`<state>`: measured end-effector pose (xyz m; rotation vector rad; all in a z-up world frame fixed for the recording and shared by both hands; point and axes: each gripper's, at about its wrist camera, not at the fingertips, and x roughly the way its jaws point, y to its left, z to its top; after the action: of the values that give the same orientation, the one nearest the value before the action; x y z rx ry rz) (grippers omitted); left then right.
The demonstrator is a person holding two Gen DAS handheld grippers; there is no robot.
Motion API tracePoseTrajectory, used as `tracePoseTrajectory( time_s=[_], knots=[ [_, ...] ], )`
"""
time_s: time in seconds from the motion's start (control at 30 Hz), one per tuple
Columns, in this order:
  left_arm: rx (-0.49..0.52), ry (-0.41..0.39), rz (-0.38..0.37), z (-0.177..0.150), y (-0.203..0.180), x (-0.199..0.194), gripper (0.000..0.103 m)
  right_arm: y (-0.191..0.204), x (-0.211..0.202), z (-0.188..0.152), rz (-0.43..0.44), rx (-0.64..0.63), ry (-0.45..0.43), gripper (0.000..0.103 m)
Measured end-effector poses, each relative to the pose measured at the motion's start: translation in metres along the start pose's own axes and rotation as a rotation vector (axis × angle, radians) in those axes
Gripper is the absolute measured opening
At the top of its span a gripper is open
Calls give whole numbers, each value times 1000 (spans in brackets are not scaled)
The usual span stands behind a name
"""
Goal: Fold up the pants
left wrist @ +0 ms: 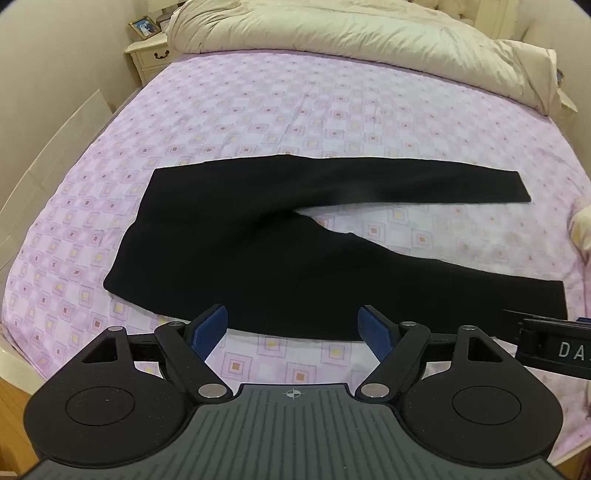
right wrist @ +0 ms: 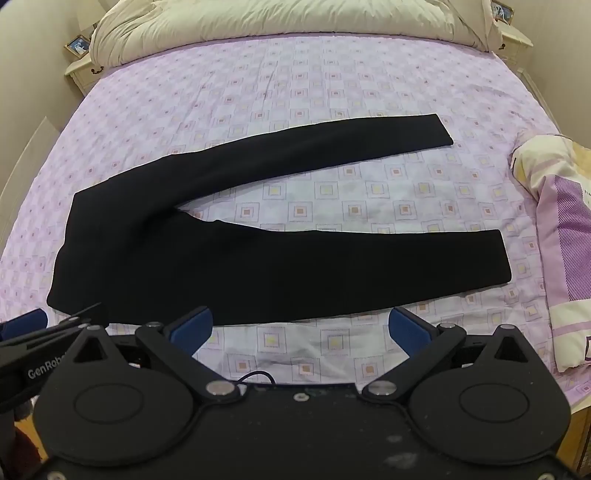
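Black pants (left wrist: 258,251) lie flat on the bed with the waist at the left and both legs spread apart toward the right. They also show in the right wrist view (right wrist: 221,258). My left gripper (left wrist: 293,325) is open and empty, just before the pants' near edge. My right gripper (right wrist: 299,325) is open and empty, just before the near leg's lower edge. The right gripper's body (left wrist: 554,350) shows at the right edge of the left wrist view. The left gripper's body (right wrist: 26,354) shows at the left edge of the right wrist view.
The bed has a pink-and-lilac checked sheet (left wrist: 295,122). A cream duvet (left wrist: 332,33) is bunched at the head. A pillow (right wrist: 561,236) lies at the right side. Nightstands (left wrist: 151,55) (right wrist: 513,40) stand at both head corners.
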<state>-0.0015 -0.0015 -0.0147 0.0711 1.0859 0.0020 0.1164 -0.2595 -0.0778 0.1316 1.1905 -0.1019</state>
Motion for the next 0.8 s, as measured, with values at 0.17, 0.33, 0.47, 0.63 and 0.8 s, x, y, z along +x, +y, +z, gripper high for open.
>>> tracePoseTrajectory(
  time_s=[0.17, 0.33, 0.47, 0.63, 0.8],
  knots=[
    [3, 0, 1, 0, -2, 1, 77, -1, 1, 2, -1, -3, -3, 103],
    [6, 6, 2, 0, -4, 2, 77, -6, 5, 1, 3, -3, -3, 103],
    [6, 9, 2, 1, -4, 2, 77, -3, 2, 4, -1, -6, 5, 103],
    [7, 10, 2, 1, -4, 3, 77, -1, 3, 6, -1, -13, 4, 103],
    [11, 16, 1, 0, -5, 5, 77, 0, 5, 7, 1, -12, 0, 103]
  ],
)
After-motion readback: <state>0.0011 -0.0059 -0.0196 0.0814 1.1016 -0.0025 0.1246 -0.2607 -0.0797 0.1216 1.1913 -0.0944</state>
